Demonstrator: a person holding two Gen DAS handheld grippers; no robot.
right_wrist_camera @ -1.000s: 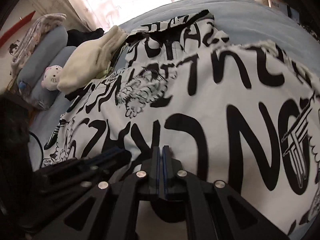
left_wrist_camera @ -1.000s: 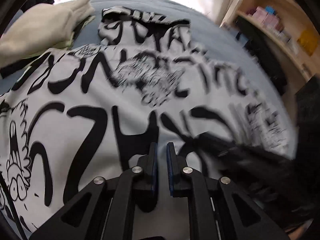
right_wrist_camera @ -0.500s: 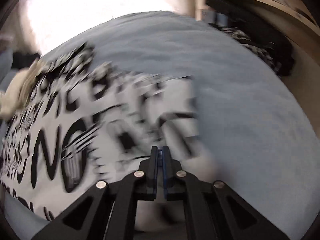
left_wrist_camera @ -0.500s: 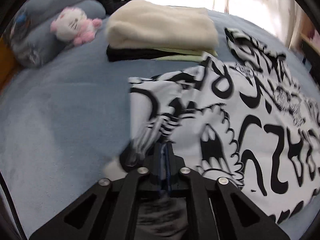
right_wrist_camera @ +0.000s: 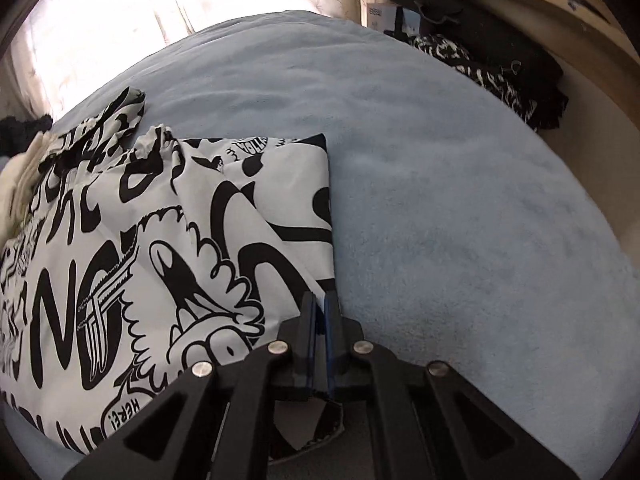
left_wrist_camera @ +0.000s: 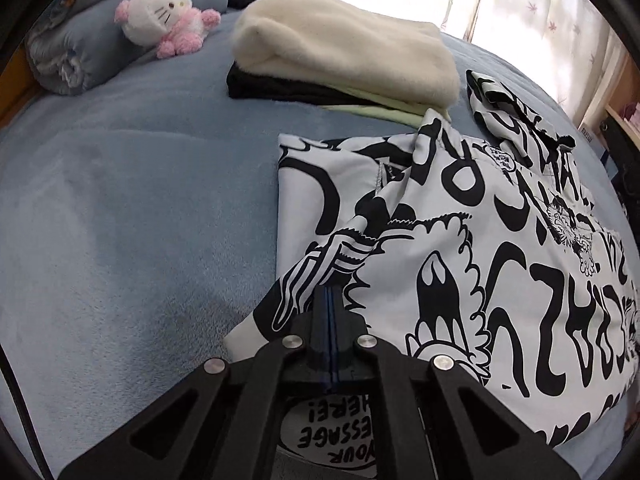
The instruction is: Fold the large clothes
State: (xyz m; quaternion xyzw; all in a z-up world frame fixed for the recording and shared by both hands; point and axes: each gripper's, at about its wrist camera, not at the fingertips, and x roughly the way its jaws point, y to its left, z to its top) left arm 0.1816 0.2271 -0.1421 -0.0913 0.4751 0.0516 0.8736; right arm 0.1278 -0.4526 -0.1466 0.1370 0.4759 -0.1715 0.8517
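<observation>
- Now the blue bed lies beyond both sets of fingers, bearing the printed garment, both sleeves folded in.
- Left gripper pinches its near-left corner; right gripper pinches its near-right corner.
- Next, I judge: carry both corners forward, 1 lengthwise fold.

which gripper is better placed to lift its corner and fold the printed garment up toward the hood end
Neither clearly: the left gripper is shut on the printed garment at its near left corner, the right gripper on the near right.
</observation>
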